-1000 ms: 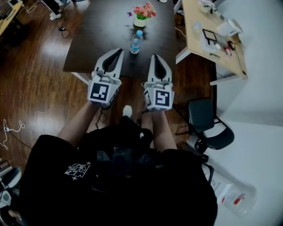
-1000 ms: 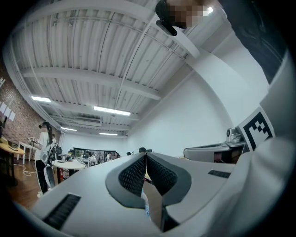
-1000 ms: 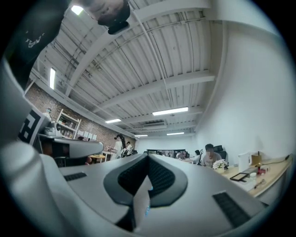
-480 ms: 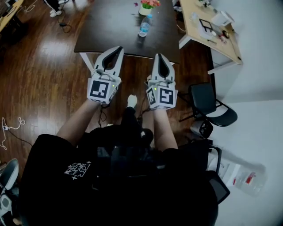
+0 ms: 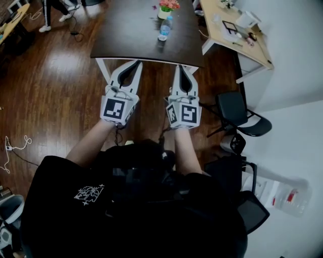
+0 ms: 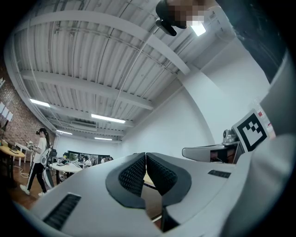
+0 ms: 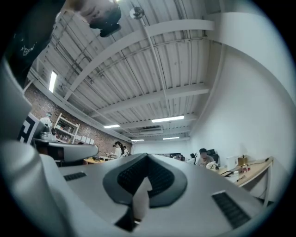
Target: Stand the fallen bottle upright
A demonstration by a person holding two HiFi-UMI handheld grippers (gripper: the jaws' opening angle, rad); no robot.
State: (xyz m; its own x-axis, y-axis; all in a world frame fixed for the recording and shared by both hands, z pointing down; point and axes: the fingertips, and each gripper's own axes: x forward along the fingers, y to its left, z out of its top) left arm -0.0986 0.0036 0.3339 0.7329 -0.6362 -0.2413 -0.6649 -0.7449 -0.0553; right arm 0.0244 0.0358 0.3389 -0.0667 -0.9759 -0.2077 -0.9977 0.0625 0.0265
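The left gripper [image 5: 134, 62] and right gripper [image 5: 181, 66] are pressed together on nothing; the bottle [image 5: 164, 29] is seen upright on the worktop [image 5: 126, 35] ahead.

The blue-capped bottle [image 5: 164, 28] is clear; the table [image 5: 126, 30] is dark brown.

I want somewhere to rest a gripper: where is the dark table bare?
The dark table is bare left and right of the bottle and along its near edge. Crowded only at the far middle, where bottle and flower pot stand close.
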